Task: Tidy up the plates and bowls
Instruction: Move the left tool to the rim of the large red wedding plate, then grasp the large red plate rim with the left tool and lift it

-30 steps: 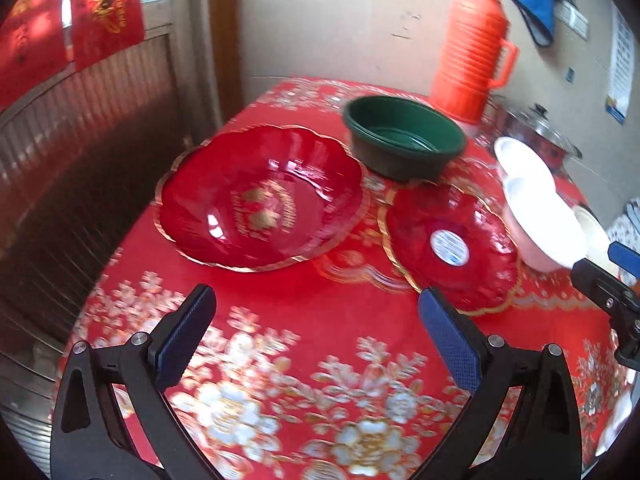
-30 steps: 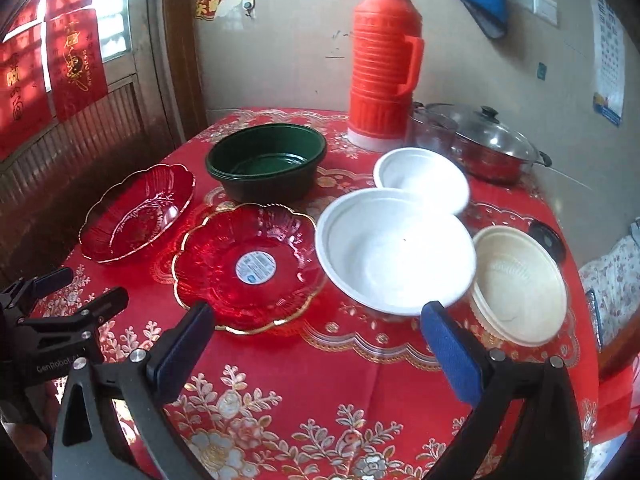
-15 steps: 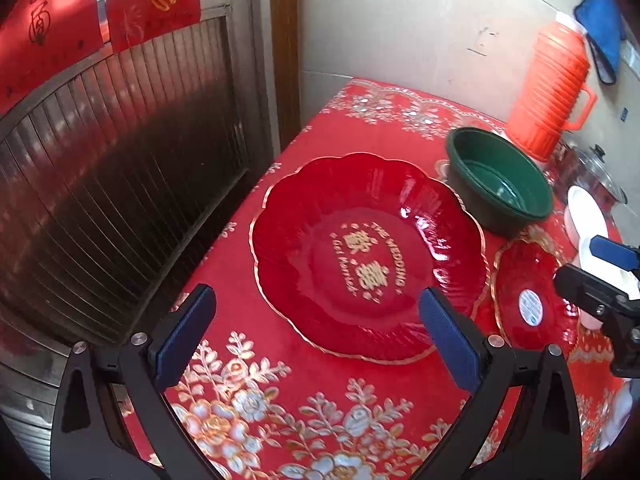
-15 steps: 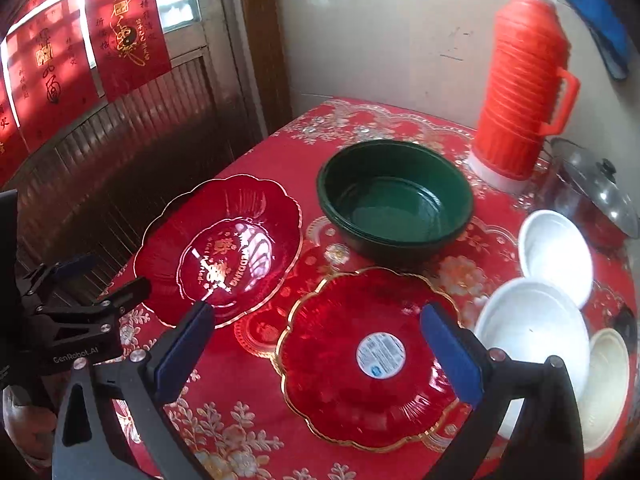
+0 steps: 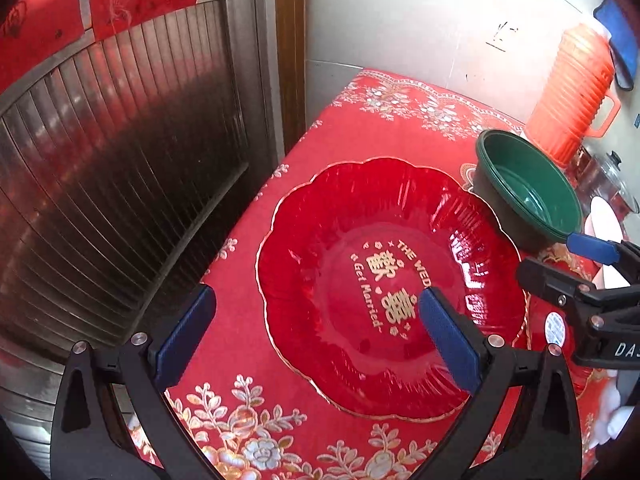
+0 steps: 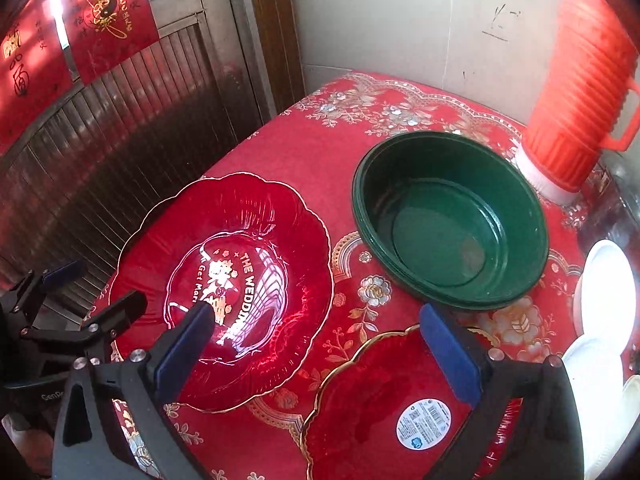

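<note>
Our left gripper (image 5: 316, 332) and right gripper (image 6: 316, 344) are both released. The big red plate (image 5: 372, 280) sits near the tabletop (image 5: 400, 128) edge; a bump could knock it off.

A red tablecloth (image 6: 304, 148) with gold flowers covers the table. An orange ribbed flask (image 6: 584, 92) with a handle stands at the back by the pale wall. Beside it sits what may be a lidded pot (image 5: 608, 176), mostly cut off. Red paper banners (image 6: 108, 4) with gold writing hang above a dark slatted panel (image 5: 120, 184).

Both wrist views look down, close; share large red plate (image 5: 384, 280).
</note>
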### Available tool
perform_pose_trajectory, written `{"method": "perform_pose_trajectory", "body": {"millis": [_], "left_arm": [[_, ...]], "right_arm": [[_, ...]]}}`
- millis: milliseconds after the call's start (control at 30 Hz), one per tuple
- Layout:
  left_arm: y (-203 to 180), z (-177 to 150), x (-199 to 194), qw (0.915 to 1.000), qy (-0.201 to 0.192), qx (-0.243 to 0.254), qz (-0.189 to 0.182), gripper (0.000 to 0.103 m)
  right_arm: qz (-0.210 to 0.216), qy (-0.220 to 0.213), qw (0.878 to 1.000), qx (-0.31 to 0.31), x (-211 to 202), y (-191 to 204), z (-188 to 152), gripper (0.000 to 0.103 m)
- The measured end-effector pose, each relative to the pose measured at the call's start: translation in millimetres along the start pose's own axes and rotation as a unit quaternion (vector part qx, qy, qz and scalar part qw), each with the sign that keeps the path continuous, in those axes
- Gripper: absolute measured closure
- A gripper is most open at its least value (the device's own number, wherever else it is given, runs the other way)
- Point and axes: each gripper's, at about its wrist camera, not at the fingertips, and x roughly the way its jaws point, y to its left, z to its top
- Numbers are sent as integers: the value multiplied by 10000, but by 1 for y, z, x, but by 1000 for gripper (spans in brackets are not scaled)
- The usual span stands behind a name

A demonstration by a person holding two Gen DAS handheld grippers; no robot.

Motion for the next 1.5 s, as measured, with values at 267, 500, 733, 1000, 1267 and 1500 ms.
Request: {"method": "perform_pose_trajectory", "body": {"millis": [267,500,733,1000,1267,1500], "left_arm": [[8,6,11,9994,8,-234,-270,1],[13,8,23,9996,80,-203,-193,1],[10,8,32,9998,93,-75,-143,7],[10,9,50,9989,458,-23,-108,38],[15,11,52,9987,423,8,276,84],[20,11,55,9985,402,6,366,85]], "right_arm": [[46,106,9999,21,16,1,6,1],[68,177,9998,37,24,0,10,1],[120,254,9996,-27,33,2,14,4],[318,333,9989,80,42,-2,15,21],[528,454,9975,152,53,-4,10,56],[120,262,9988,-390,45,14,2,56]]}}
